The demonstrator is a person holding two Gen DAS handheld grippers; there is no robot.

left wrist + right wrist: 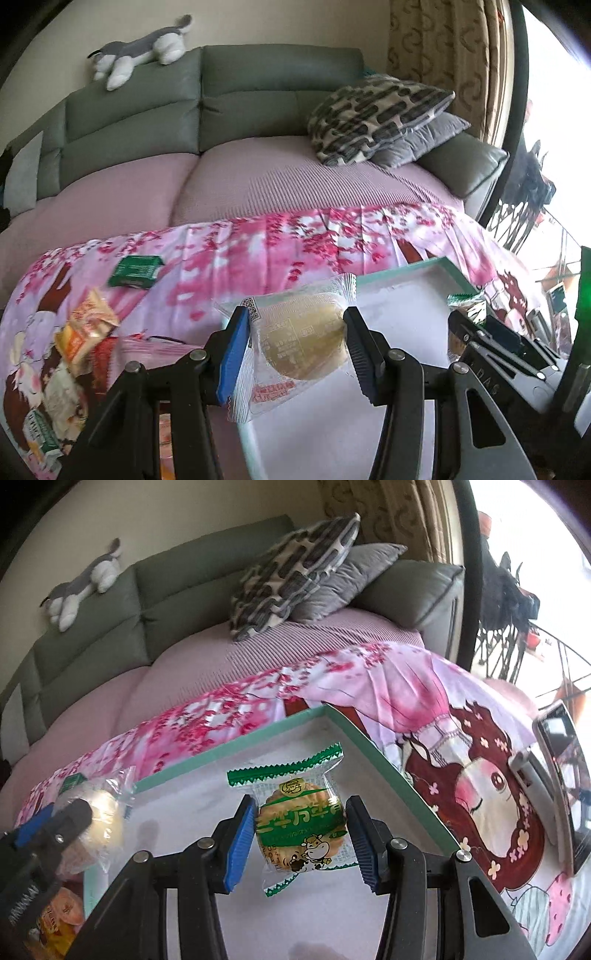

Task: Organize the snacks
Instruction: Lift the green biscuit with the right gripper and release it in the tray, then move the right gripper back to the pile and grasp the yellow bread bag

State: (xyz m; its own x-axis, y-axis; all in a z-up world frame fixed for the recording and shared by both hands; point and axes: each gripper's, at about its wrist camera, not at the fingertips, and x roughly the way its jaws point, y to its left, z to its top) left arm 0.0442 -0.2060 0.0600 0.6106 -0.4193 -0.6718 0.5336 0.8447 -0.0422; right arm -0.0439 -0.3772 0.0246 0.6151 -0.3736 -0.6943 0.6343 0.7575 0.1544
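Left gripper (pixel 295 345) grasps a clear-wrapped cake (pixel 301 336), right gripper (pixel 301 829) a green-edged biscuit (pixel 301 821); label print is blurred.

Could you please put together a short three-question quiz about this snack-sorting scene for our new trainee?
1. True or false: both grippers hold a snack.
2. Which colour trims the wrapper in the right gripper: A red, B green, C blue?
3. What lies beneath the held snacks?

Key:
1. True: the left gripper holds a clear-wrapped round cake, the right a green-trimmed biscuit packet.
2. B.
3. The open teal-rimmed box.
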